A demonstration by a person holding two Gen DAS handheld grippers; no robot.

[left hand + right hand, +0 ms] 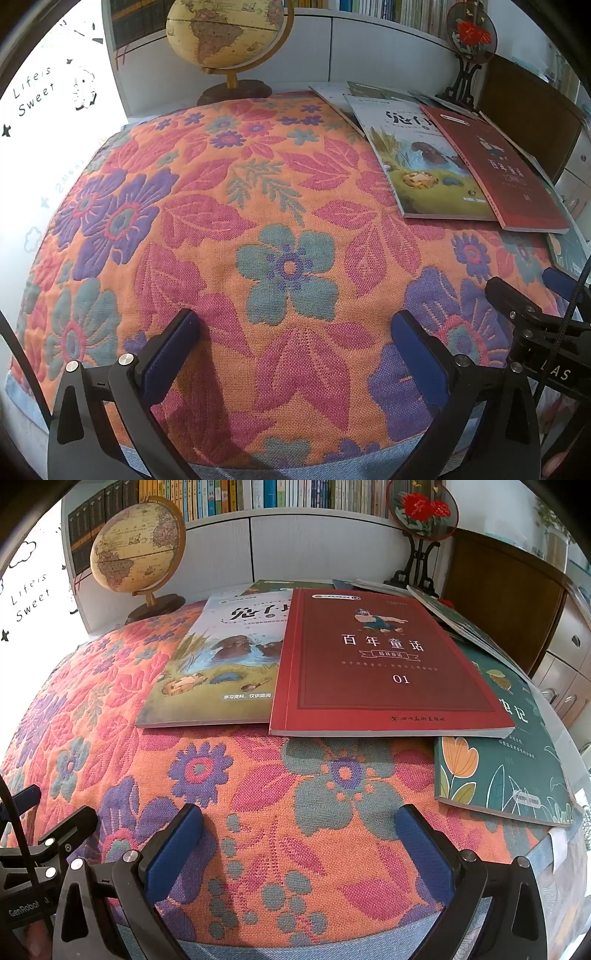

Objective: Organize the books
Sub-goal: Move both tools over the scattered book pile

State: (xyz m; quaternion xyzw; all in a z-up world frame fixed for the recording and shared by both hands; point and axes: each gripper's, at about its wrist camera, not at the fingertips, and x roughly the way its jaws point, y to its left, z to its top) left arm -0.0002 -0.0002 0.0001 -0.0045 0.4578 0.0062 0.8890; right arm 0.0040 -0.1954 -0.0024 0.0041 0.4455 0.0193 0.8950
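The red book (384, 664) lies flat on the flowered cloth (258, 775), at the far side from me. Its left edge lies over the picture book with the brown animals (214, 668), and its right lower corner covers a part of the green book with the tulip (517, 760), which reaches near the right edge of the table. Behind them some more thin books (454, 620) lie spread, partly one over another.

My right gripper (299, 853) hangs over the bare cloth in front of the red book, with its blue pads wide apart and nothing between them. My left gripper (291, 358) is the same, wide open and empty, over the cloth well to the left of the books.

At the back stand a globe (136, 554), a round embroidered fan on a dark stand (421, 513), and a shelf full of books (258, 496).
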